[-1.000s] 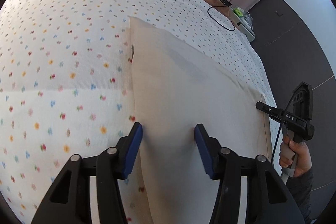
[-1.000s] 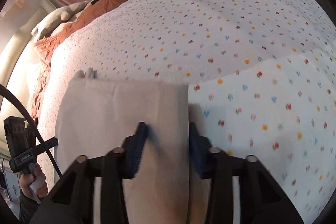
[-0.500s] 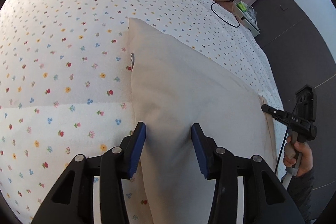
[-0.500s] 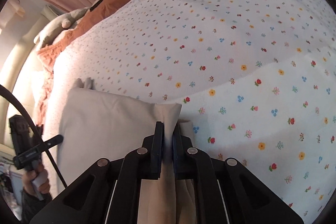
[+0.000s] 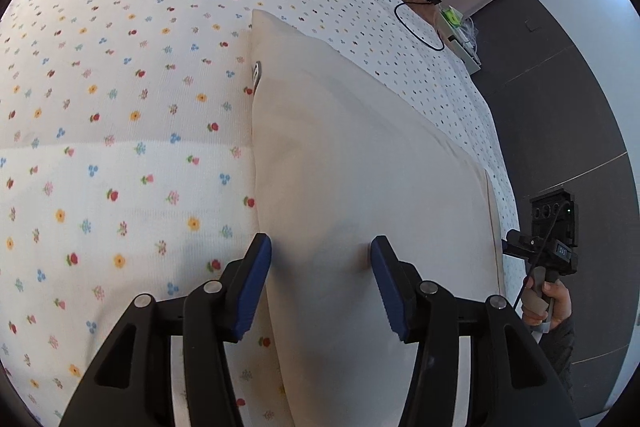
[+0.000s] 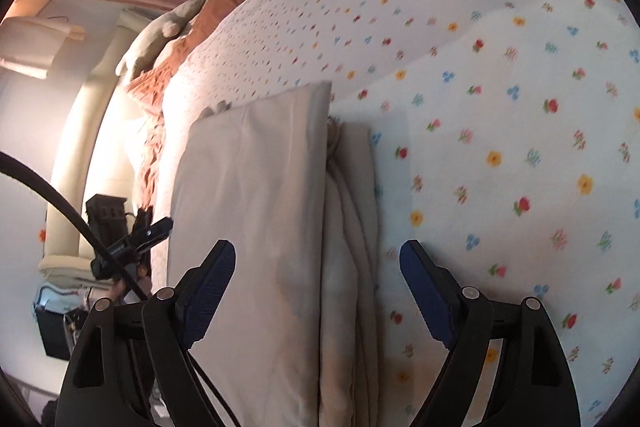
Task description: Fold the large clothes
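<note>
Centre frame in both views, beige garment [image 5: 360, 167] lies folded on the bed [image 5: 120, 147]. Left gripper [image 5: 320, 283] and right gripper [image 6: 318, 287] gape wide, holding nothing. Soft, light, limp; I'd pinch the stacked edge [image 6: 348, 227].

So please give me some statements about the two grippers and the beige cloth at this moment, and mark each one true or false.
1. The left gripper is open. True.
2. The right gripper is shut on the beige cloth. False: it is open, with the cloth lying between its fingers.
3. The cloth lies on a flowered bedsheet. True.
4. The cloth is dark blue. False: it is beige.
5. A black cable loop lies on the cloth. False: it lies on the bedsheet, apart from the cloth.
</note>
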Motion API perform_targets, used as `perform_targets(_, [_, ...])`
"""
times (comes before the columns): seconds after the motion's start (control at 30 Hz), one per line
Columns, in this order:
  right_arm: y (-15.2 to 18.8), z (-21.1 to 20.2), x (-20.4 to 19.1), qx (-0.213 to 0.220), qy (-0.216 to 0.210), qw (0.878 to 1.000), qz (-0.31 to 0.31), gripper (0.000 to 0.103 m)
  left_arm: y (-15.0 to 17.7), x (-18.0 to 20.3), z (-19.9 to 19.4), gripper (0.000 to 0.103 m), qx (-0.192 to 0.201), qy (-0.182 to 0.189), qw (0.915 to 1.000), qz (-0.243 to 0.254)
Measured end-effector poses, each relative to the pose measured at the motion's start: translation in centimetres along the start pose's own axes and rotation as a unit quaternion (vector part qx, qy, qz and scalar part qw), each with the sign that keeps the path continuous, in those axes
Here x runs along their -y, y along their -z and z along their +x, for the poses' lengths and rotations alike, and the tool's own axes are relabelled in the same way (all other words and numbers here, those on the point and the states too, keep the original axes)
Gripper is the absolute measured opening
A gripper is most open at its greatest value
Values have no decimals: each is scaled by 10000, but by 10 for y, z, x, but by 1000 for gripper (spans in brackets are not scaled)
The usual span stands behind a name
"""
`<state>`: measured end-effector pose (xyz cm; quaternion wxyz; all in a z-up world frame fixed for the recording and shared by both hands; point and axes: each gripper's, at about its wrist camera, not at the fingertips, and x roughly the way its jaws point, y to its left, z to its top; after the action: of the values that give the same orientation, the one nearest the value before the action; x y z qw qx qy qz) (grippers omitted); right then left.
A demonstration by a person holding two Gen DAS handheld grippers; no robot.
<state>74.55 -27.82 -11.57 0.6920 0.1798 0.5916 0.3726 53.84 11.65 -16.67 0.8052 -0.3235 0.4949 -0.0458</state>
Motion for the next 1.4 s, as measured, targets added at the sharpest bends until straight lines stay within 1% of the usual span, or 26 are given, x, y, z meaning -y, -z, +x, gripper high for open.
perform_targets(0.13, [-6, 17, 0, -212, -141, 9996, -81, 81, 6, 0, 2, 52, 57, -37, 10000, 47])
perform_targets(0.2, [-17, 25, 3, -208, -233, 9995, -30, 80, 5, 0, 4, 52, 87, -53, 9999, 24])
perform_targets(0.23, [-24, 29, 7, -191, -291, 9994, 19, 78, 4, -1, 5, 52, 101, -71, 9999, -2])
perform_targets(0.3, [-34, 36, 14, -168, -310, 9993, 160, 64, 1, -2, 8, 53, 166, -126, 9998, -49])
perform_targets(0.33, [-34, 40, 15, -172, -324, 9991, 213, 60, -2, -4, 11, 52, 179, -129, 9997, -101])
perform_targets(0.37, [-35, 43, 16, -186, -332, 9990, 236, 55, -3, -5, 14, 53, 166, -124, 9997, -161])
perform_targets(0.4, [-39, 47, 18, -211, -359, 9988, 241, 54, -6, -6, 17, 53, 148, -121, 9996, -226])
perform_targets(0.43, [-35, 47, 17, -225, -391, 9987, 226, 54, -8, -8, 21, 53, 125, -121, 9994, -283])
perform_targets(0.57, [-42, 57, 17, -284, -532, 9980, 203, 54, -17, -8, 29, 53, 68, -155, 9990, -425])
perform_targets(0.7, [-44, 62, 17, -310, -556, 9978, 185, 54, -18, -4, 32, 53, 160, -306, 9985, -428])
perform_targets(0.73, [-46, 67, 12, -307, -522, 9980, 160, 53, -18, -2, 33, 52, 189, -358, 9983, -410])
perform_targets(0.77, [-45, 67, 10, -307, -466, 9984, 118, 46, -18, 0, 33, 48, 200, -397, 9983, -379])
perform_targets(0.8, [-41, 63, 10, -310, -417, 9986, 77, 37, -19, 3, 33, 44, 207, -455, 9982, -326])
perform_targets(0.83, [-39, 63, 7, -294, -355, 9989, 28, 33, -19, 7, 33, 42, 219, -523, 9981, -252])
perform_targets(0.9, [-36, 60, -1, -245, -223, 9994, -134, 23, -20, 13, 30, 33, 243, -642, 9976, -118])
perform_targets(1.0, [-31, 53, -22, -84, -50, 9992, -380, 15, -20, 20, 21, 25, 305, -694, 9971, -20])
perform_targets(1.1, [-22, 45, -44, 95, 72, 9984, -551, 13, -18, 28, 8, 21, 441, -668, 9968, 38])
perform_targets(1.2, [-8, 37, -67, 293, 201, 9967, -733, 12, -15, 38, -9, 19, 607, -633, 9961, 135])
perform_targets(1.4, [32, 7, -113, 798, 320, 9909, -1032, 11, -3, 68, -51, 18, 989, -516, 9928, 429])
